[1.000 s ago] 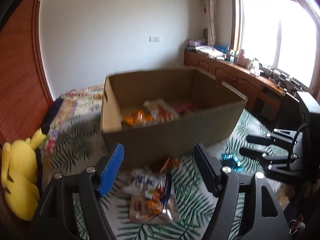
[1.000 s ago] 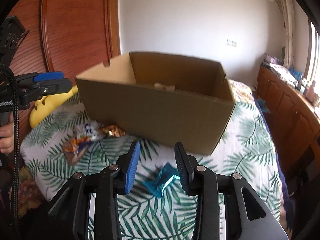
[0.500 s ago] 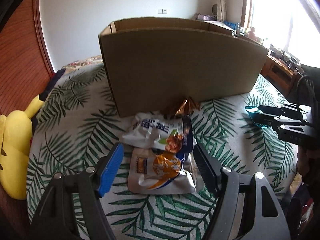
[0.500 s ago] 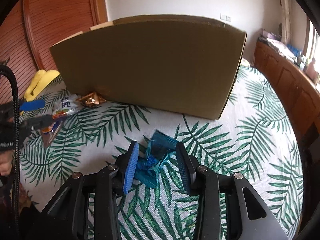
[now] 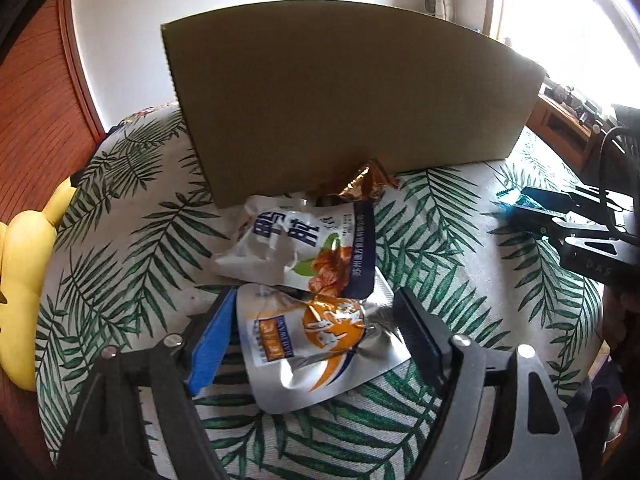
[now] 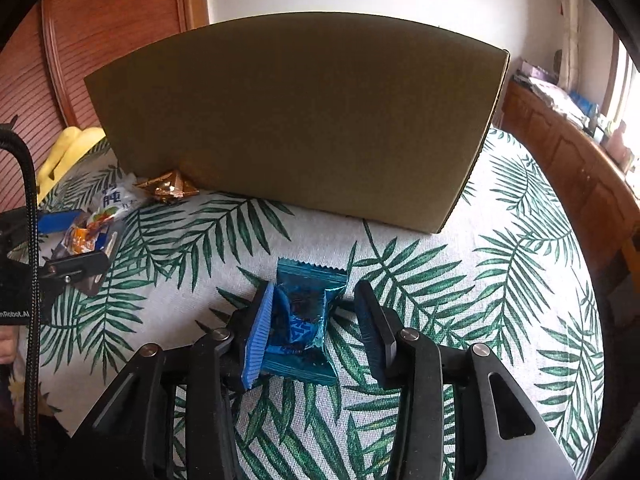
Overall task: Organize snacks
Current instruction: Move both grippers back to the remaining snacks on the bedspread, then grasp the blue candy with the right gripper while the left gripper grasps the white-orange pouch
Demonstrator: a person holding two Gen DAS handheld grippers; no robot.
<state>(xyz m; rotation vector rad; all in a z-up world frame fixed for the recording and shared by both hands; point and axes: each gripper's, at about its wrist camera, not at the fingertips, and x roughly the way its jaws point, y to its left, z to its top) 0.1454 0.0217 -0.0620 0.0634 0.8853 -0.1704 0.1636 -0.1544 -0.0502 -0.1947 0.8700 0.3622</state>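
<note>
On the leaf-print bed [image 5: 132,248], both tools now lowered from above the box [image 5: 344,108]: left tool [image 5: 316,340] spreading around a pouch [image 5: 320,344], right tool [image 6: 316,328] spreading around a blue wrapper [image 6: 304,320], pickup pending.

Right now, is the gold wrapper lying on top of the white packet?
No: the gold wrapper lies on the leaf-print cloth against the box, behind the white packet.
</note>
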